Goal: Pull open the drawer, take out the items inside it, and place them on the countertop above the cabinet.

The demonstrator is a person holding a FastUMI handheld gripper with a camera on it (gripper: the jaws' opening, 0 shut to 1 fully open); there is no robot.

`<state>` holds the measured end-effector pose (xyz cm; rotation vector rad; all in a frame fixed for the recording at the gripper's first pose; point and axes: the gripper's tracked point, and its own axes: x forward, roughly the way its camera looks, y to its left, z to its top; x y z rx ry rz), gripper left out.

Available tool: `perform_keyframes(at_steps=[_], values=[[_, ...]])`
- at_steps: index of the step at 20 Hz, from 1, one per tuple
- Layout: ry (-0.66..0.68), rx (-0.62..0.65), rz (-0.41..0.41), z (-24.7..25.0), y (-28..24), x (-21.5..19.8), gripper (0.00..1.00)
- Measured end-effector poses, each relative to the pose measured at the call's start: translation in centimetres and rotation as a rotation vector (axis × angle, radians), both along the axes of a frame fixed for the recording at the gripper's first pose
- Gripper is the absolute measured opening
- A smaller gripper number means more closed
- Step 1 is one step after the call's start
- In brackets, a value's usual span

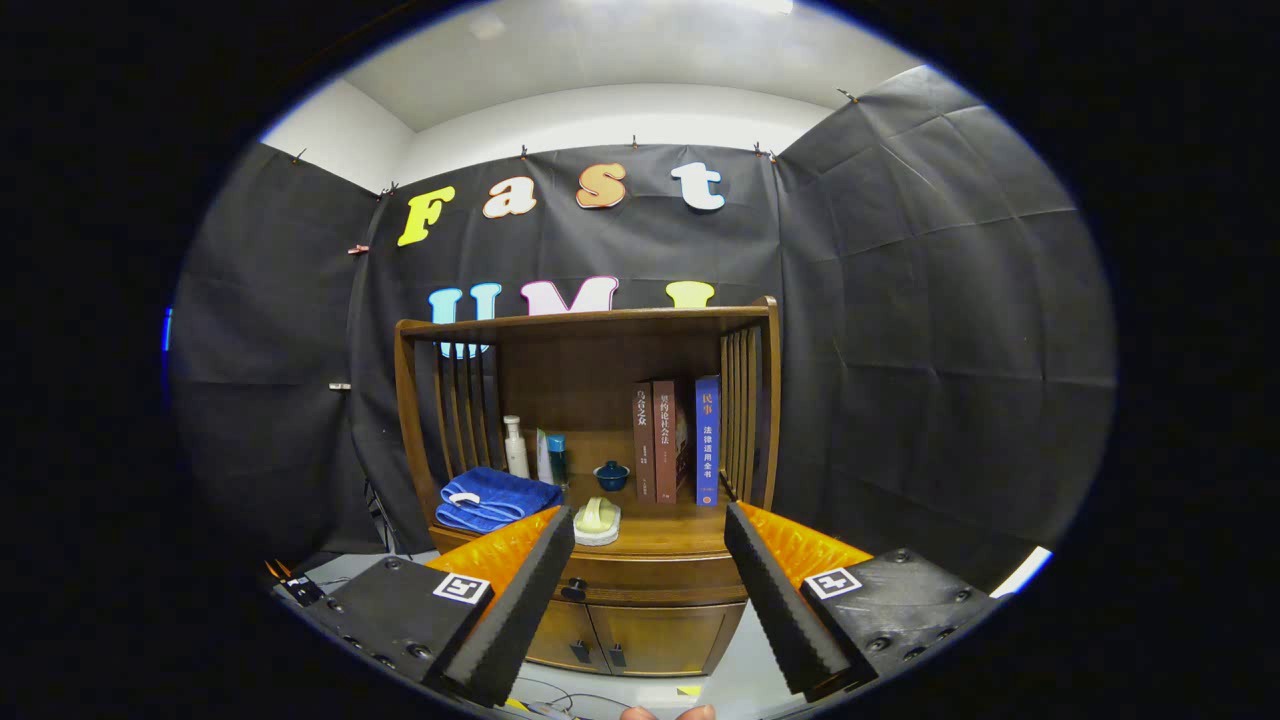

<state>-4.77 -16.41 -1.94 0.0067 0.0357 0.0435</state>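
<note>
Seemingly shut, the drawer (640,578) sits under the countertop (668,532), knob (574,589) near its left end. Ahead of it, the gripper (648,530) hangs wide open, holding nothing. Any pull should centre both fingers squarely on that knob.

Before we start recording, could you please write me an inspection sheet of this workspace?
Surface: wooden countertop, partly occupied.
Job's things: drawer shut, dark knob at its left; contents hidden.
Clutter: blue towel, white bottle, blue lidded bowl, pale item, three books.
Tool: open, fingers wide apart, short of the cabinet.
Cables: thin wires on the floor below the cabinet doors.
Surroundings: black cloth walls.
</note>
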Motion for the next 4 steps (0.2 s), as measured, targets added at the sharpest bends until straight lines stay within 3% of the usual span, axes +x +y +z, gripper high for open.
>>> perform_keyframes(at_steps=[4], values=[[-0.001, -0.001, -0.003, -0.03, -0.39, 0.01, 0.99]])
